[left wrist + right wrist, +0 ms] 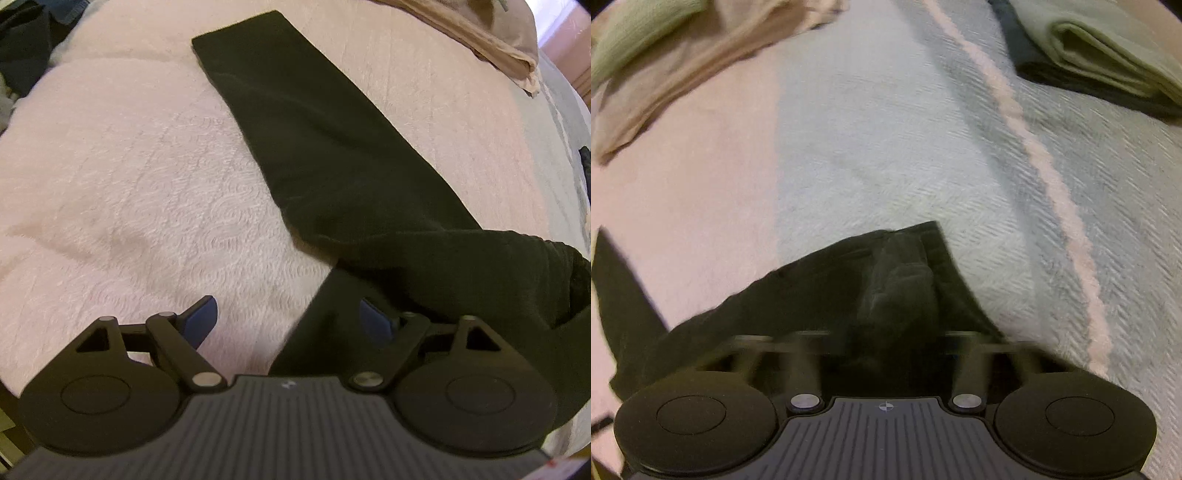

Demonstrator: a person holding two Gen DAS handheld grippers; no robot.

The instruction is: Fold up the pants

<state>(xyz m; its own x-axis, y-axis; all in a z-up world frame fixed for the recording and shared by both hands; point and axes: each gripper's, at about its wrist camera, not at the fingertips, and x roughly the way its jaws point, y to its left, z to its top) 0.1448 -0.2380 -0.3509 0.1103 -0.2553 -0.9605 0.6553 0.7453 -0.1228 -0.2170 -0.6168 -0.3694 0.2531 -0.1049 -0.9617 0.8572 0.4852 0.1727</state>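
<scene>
Black pants (314, 147) lie on the pink bedspread (110, 184), one leg stretched flat toward the far edge and the other running under my left gripper (288, 317). That gripper is open and points down at the bed. Its blue left pad (201, 317) is over the bedspread and its right pad (375, 317) over the black cloth, with the leg's edge between them. In the right wrist view the waist end of the pants (812, 288) bunches up at my right gripper (886, 332). It is blurred, with its arms drawn in, shut on the cloth.
A beige garment (491, 40) lies crumpled at the far side of the bed, also the beige garment (683, 62) in the right wrist view. A folded green and dark stack (1108, 55) sits on the light blue blanket (886, 147). Dark clothes (22, 44) lie off the bed's left.
</scene>
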